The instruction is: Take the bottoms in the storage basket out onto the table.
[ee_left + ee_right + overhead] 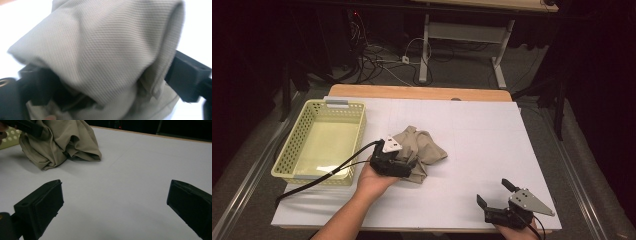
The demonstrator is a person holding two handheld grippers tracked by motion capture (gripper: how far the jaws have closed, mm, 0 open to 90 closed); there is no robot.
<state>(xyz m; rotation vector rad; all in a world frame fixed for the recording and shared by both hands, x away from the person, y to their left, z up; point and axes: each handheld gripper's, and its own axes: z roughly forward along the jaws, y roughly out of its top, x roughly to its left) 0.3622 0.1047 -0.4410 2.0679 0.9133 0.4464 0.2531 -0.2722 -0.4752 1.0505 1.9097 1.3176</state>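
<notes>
Lowest in the high view, at lower right, the right gripper (pixel 496 193) is held over the white table (pixel 492 140) with its jaws spread wide and nothing between them. Nearer the frame's centre, the left gripper (pixel 404 167) is seen pushed into the beige cloth (pixel 422 150), its jaws standing wide with folds bunched between them, though whether the pads press the fabric cannot be told. Farther off, at the left of the frame, a green basket (pixel 297 131) is set beside the cloth.
</notes>
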